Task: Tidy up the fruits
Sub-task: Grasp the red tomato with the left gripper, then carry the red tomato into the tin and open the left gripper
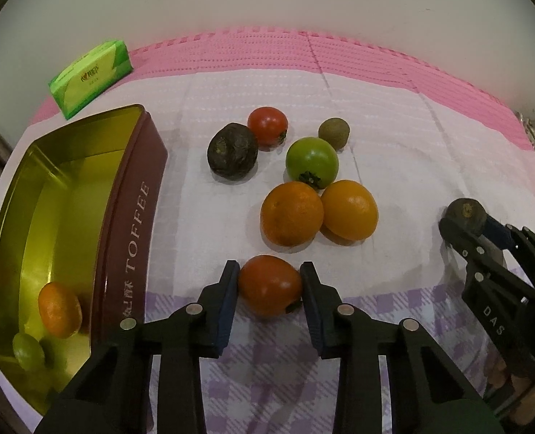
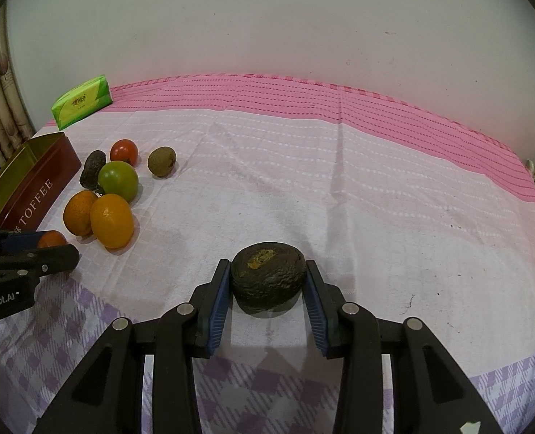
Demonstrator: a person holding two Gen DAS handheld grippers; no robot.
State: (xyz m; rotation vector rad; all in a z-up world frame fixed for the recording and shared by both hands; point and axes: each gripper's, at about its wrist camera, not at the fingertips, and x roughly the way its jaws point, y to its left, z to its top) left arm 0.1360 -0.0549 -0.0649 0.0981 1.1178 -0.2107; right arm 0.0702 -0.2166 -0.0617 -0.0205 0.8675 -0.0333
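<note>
The left tongs point(image 1: 269, 284) are clenched on a smooth red-orange tomato point(image 1: 269, 285), with the open gold-lined toffee tin point(image 1: 130, 217) off to their left. The right tongs point(image 2: 267, 282) grasp a dark wrinkled avocado point(image 2: 267, 277) resting on the cloth. Each round fruit could squirt from its narrow pads on lifting, or bruise under hard squeezing.

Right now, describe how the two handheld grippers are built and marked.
Both are black linkage frames with silver round pivot pins and blue ribbed pads on the fingers. The left gripper carries white lettering ending "nRobot.AI" on its body; the right gripper shows white "DAS" lettering on its side. No sleeves or cables show.
</note>
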